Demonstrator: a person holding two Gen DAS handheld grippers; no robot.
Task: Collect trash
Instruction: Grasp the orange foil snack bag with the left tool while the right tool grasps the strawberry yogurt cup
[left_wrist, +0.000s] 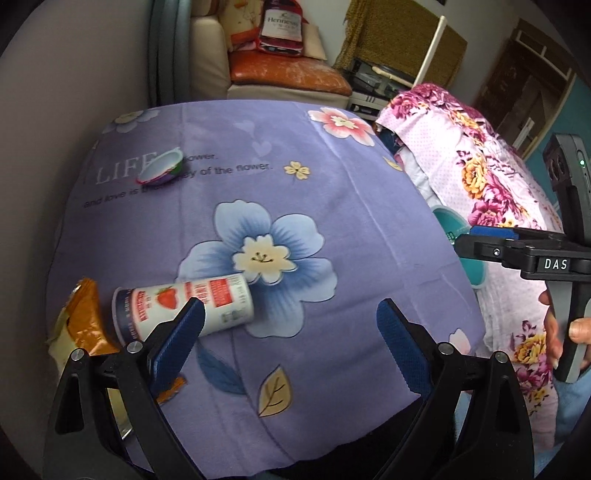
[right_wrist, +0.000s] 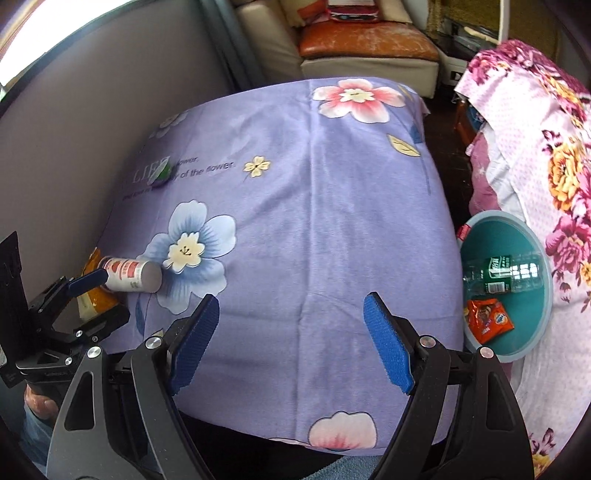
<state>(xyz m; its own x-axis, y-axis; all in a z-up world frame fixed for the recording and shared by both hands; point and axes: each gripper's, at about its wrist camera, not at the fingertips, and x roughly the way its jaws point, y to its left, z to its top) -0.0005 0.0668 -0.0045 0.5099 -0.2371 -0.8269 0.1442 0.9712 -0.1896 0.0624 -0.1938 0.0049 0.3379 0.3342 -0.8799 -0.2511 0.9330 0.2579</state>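
A lived-in home room: a flowered purple cloth (right_wrist: 314, 221) covers the table, with a cream sofa (left_wrist: 210, 55), orange cushion (left_wrist: 288, 72) and floral bedding (right_wrist: 535, 155) around.

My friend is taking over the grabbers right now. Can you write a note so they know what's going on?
Left gripper: open, empty, over the near left of the table, by the yogurt cup.
Right gripper: open, empty, over the table's near middle.
Done: bottle and red wrapper lie in the teal bin, right of the table.
Left on the purple cloth: the yogurt cup on its side, the orange bag beside it at the left edge, the small lid farther back.
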